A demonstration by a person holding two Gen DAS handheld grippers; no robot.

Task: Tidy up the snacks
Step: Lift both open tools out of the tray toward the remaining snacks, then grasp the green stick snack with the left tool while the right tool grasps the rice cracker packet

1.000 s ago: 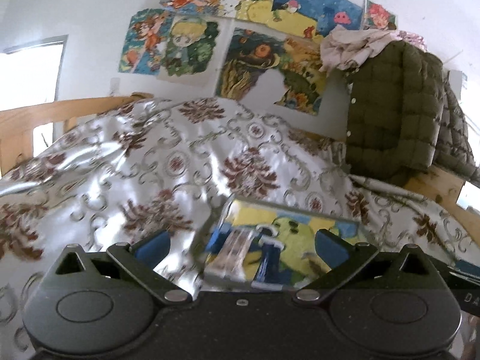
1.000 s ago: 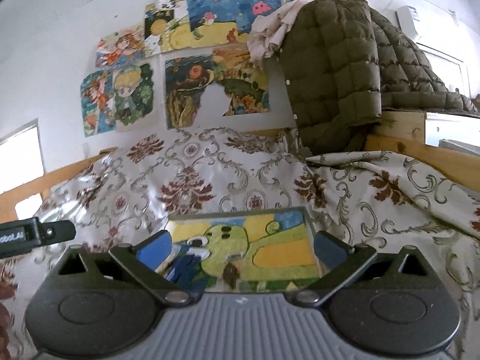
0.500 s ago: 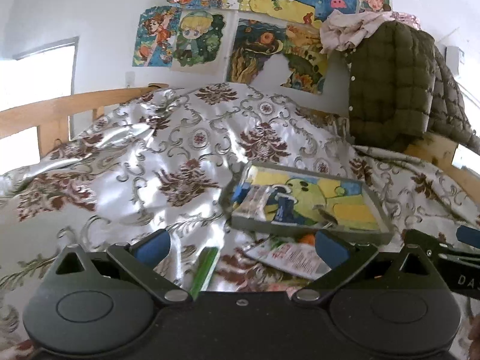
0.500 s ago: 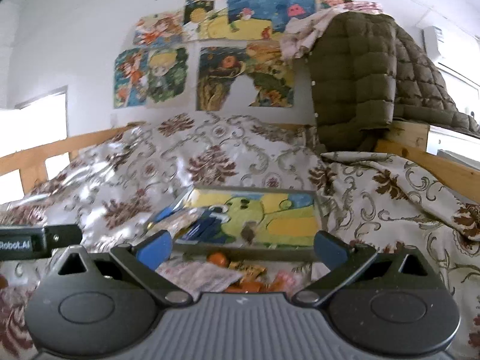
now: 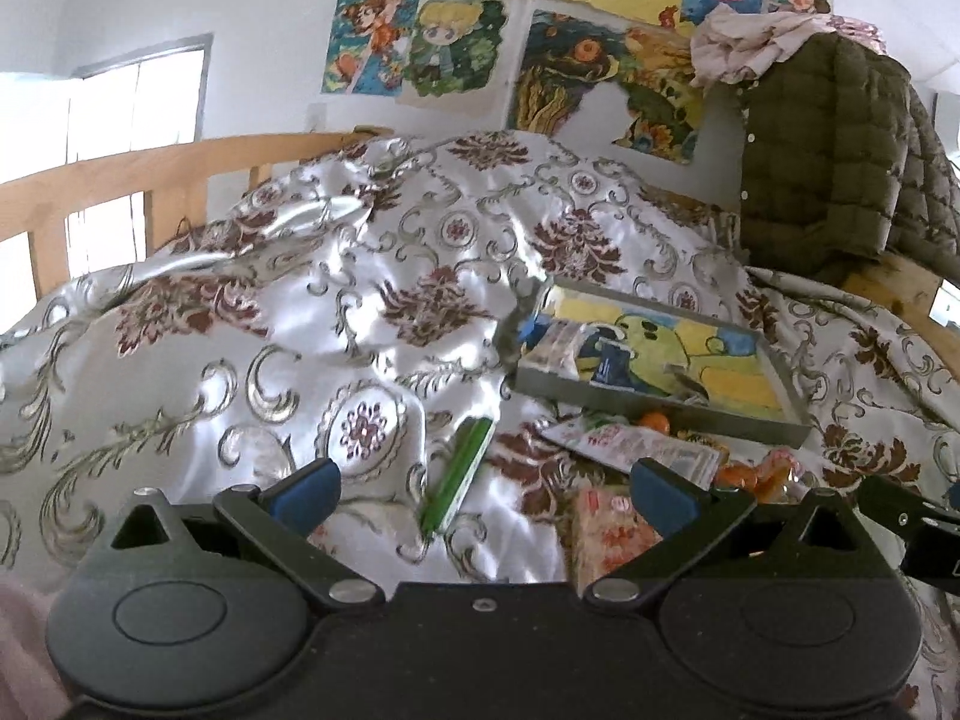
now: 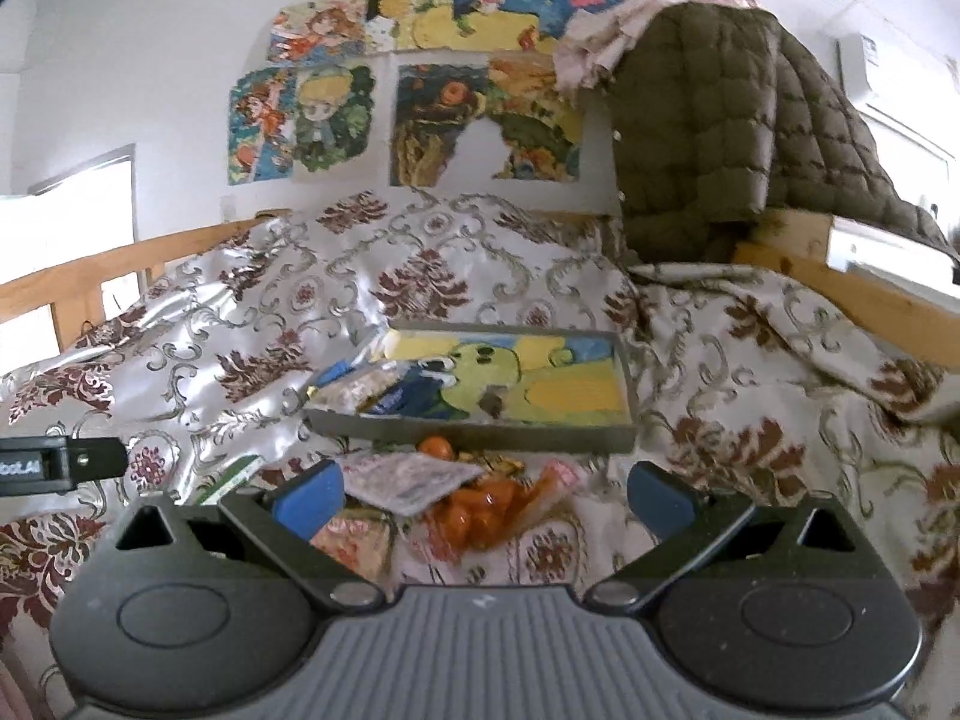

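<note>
Snacks (image 6: pixel 474 504) before painted tray (image 6: pixel 480 435)

floral silver bedspread (image 5: pixel 372 276), green packet (image 5: pixel 459 474), olive jacket (image 6: pixel 720 132)

pink packet (image 5: pixel 606 531) half hidden behind claw

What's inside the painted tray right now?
The tray holds a clear snack packet and a dark blue packet at its left end, plus a small dark piece mid-floor. The near wall hides the floor's front strip.
</note>
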